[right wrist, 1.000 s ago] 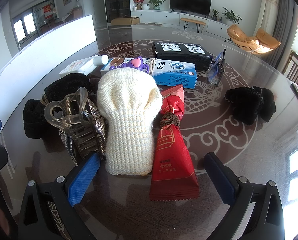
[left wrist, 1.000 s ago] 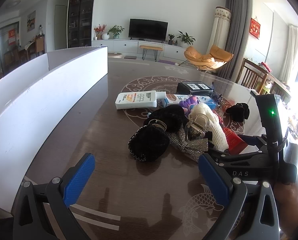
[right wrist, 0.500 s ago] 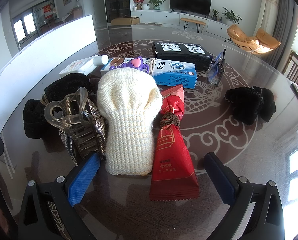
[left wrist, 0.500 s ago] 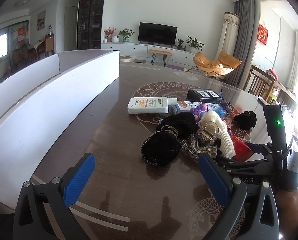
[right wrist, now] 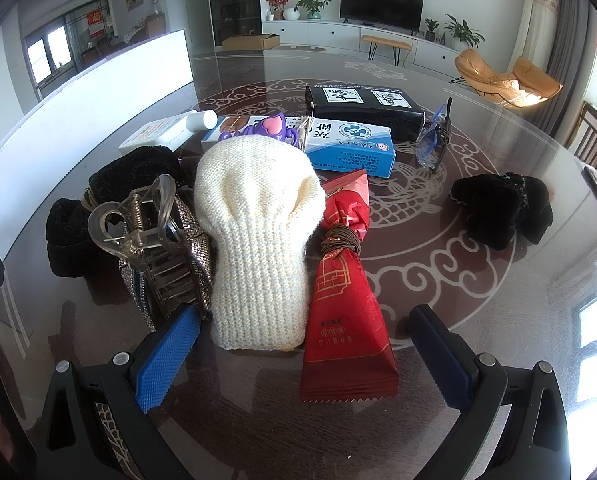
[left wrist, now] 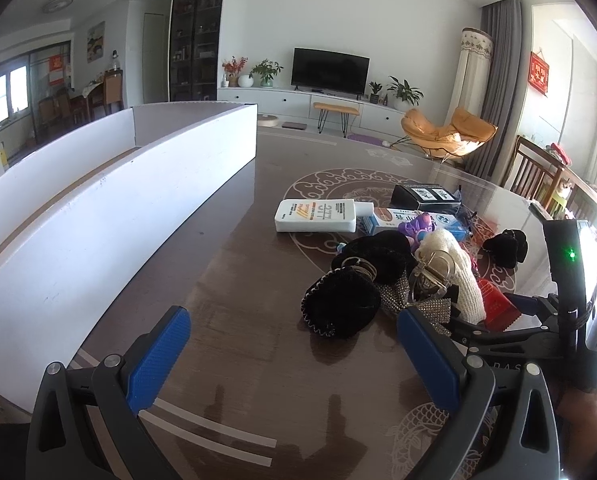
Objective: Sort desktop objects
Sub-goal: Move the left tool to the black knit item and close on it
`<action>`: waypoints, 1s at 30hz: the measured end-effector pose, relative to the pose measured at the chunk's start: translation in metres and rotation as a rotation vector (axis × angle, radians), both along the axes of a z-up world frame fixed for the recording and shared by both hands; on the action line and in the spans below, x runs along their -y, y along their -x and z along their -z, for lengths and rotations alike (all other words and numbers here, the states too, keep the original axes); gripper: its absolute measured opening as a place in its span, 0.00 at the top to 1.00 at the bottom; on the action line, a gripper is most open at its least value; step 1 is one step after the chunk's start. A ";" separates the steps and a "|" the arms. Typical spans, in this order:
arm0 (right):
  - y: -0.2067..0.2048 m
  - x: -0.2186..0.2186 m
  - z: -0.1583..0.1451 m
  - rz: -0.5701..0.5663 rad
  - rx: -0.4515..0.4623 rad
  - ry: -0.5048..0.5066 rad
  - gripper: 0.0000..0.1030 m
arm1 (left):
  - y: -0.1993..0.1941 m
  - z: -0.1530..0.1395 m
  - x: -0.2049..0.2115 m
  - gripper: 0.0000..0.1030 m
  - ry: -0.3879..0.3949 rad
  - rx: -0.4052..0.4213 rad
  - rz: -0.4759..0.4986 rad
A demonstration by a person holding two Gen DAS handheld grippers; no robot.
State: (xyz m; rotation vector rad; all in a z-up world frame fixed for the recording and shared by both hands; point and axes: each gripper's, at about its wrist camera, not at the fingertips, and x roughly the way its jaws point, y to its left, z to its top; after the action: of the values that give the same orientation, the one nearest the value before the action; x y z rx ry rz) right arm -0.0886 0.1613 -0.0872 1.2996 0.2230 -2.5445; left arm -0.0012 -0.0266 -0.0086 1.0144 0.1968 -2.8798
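Toy (right wrist: 267, 129) half hidden behind cream knit (right wrist: 258, 236).

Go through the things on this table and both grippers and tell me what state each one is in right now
Left gripper: jaws open, holding nothing.
Right gripper: jaws open, holding nothing.
Cream knitted pouch: lying flat in the pile.
Red snack packet: sealed, brown band around its neck.
Clear claw clip: teeth shut, atop the rhinestone bow.
White bottle: capped, on its side.
Blue box: closed, lying flat.
Black box: closed.
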 end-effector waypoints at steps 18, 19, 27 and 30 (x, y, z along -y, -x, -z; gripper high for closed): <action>0.000 0.000 0.000 0.000 0.000 0.000 0.00 | 0.008 0.013 0.048 0.00 -0.105 0.052 -0.185; 0.000 0.000 0.000 0.000 0.000 0.000 0.00 | 0.011 0.015 0.044 0.00 -0.103 0.061 -0.168; 0.000 0.000 0.000 0.000 0.000 0.000 0.00 | 0.035 0.017 0.001 0.00 0.024 0.102 0.080; 0.000 0.000 0.000 0.000 0.000 0.000 0.00 | 0.055 0.020 -0.022 0.00 0.159 0.124 0.181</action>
State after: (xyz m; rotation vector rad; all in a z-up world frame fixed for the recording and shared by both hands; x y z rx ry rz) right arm -0.0888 0.1613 -0.0872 1.2995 0.2226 -2.5446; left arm -0.0560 -0.0050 -0.0288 1.2323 -0.1376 -2.9165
